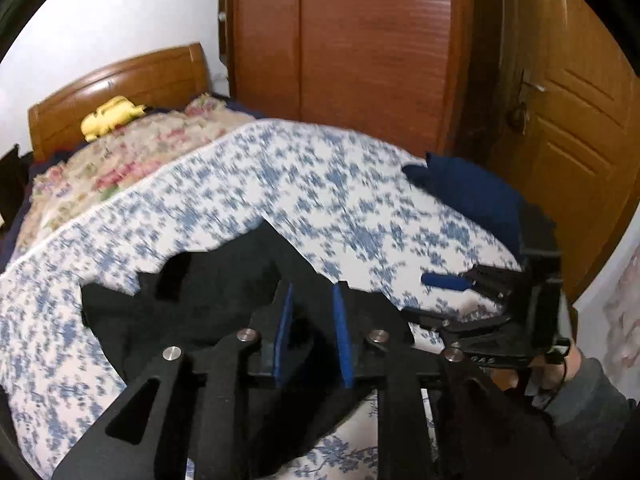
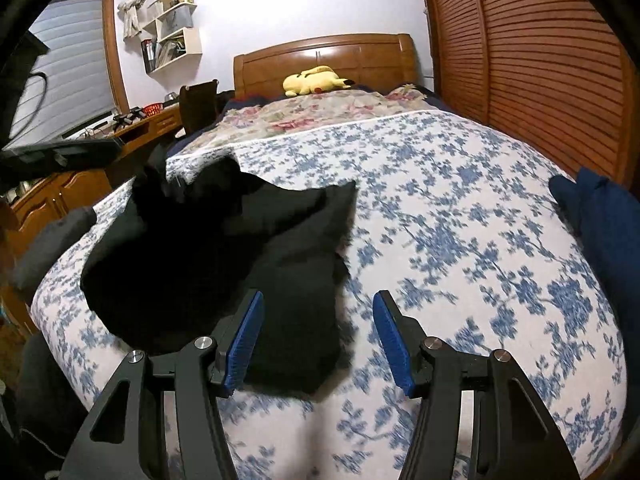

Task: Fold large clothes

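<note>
A black garment [image 2: 208, 252] lies bunched on the blue-flowered bedspread [image 2: 460, 216], toward the left side of the bed. My right gripper [image 2: 318, 300] is open, just above the bed at the garment's near right edge, its left pad [image 2: 246, 336] over the cloth. In the left wrist view my left gripper [image 1: 312, 292] is open with a narrow gap, held low over the same black garment [image 1: 208, 292]. The right gripper [image 1: 460, 280] shows there at the right, held by a hand.
A folded dark blue garment [image 2: 600, 216] lies at the bed's right edge. A yellow plush toy [image 2: 314, 80] and a flowered quilt [image 2: 320, 114] lie by the wooden headboard [image 2: 324, 54]. Wardrobe doors [image 2: 540, 72] stand on the right, a desk [image 2: 132, 128] on the left.
</note>
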`<state>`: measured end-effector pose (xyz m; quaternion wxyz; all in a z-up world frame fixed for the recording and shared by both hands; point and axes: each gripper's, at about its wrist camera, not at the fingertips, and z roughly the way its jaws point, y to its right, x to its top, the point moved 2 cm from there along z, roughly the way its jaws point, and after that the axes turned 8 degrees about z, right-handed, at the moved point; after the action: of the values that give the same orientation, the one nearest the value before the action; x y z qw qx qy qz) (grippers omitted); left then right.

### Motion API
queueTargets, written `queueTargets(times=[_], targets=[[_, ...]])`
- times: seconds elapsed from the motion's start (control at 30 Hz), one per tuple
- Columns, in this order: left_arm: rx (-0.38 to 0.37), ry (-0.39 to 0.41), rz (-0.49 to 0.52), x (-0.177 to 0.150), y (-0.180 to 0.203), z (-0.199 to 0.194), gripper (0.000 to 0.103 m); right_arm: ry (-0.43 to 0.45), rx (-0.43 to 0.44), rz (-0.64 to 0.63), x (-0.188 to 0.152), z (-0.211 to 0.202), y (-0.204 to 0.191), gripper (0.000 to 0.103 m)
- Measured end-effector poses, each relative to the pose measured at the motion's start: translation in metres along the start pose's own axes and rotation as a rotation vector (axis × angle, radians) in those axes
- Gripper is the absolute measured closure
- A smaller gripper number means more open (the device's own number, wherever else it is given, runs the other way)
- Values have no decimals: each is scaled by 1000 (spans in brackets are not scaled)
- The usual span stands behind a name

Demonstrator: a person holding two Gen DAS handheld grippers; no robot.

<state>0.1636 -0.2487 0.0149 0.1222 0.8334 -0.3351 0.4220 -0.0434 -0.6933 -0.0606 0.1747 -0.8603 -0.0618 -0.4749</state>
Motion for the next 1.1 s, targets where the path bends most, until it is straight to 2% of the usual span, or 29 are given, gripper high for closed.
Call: queueTargets(times=[0.13, 0.3, 0.43, 0.57, 0.67, 0.77, 0.9, 1.07, 1.1], targets=[[44, 38, -9, 0, -20, -28, 77, -1, 19, -20, 2, 9, -10, 44], [127, 49, -38, -24, -56, -56, 74, 13, 99, -32, 18, 15, -35, 44], [185, 28, -86, -61, -89, -73, 74, 27, 198, -37, 45, 27, -75, 44], [228, 8, -169, -103, -127, -92, 73, 11, 286, -117, 67, 51, -133, 44], [254, -16, -217, -132, -153, -105, 73, -28, 311, -186, 81, 77, -171, 44], [272, -29, -245, -153, -169, -114, 73, -84, 298, -247, 94, 105, -197, 44], [302, -36, -264, -174, -184, -124, 73, -186, 259, -311, 103, 136, -210, 44], [301, -31, -292, -194, -195, -128, 73, -363, 254, -398, 103, 164, -224, 44], [298, -31, -296, -196, -196, -127, 73, -385, 245, -424, 100, 166, -225, 56]])
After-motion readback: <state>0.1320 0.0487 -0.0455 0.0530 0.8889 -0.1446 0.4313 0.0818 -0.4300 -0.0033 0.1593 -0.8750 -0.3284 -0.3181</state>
